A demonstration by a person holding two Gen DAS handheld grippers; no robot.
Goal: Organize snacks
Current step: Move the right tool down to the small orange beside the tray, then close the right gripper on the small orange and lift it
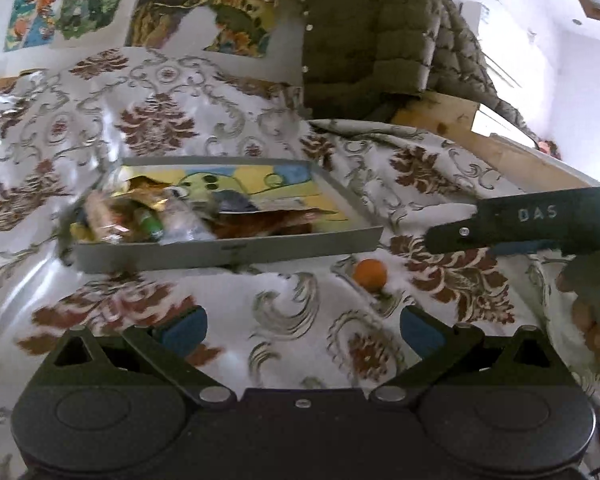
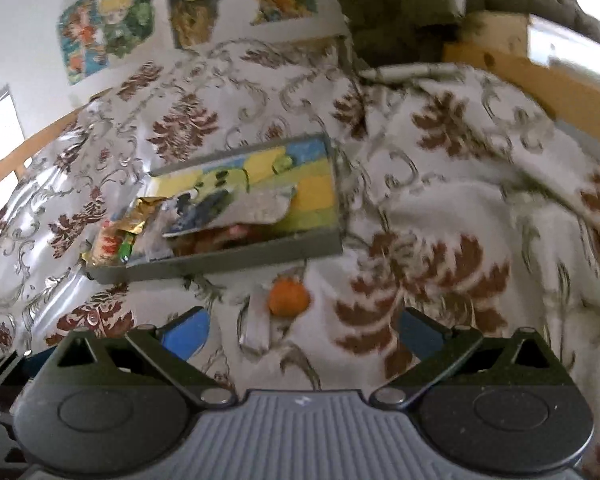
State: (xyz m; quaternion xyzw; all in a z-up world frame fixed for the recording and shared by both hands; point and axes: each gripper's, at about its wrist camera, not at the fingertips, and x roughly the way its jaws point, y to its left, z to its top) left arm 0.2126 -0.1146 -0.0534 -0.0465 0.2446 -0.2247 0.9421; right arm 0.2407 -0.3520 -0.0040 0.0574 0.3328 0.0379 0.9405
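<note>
Both jaws spread empty over the counter, right gripper [image 2: 300, 332] nearest the stray orange [image 2: 289, 296], probably for adding it to the grey snack tray [image 2: 236, 258].

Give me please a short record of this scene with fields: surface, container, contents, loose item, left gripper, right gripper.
surface: table under a floral cloth
container: shallow grey tray, printed picture inside
contents: snack packets piled at its left end; right end bare
loose item: small orange fruit on the cloth, outside the tray, near its front wall
left gripper: open, holding nothing
right gripper: open, holding nothing, the fruit just ahead of it
</note>
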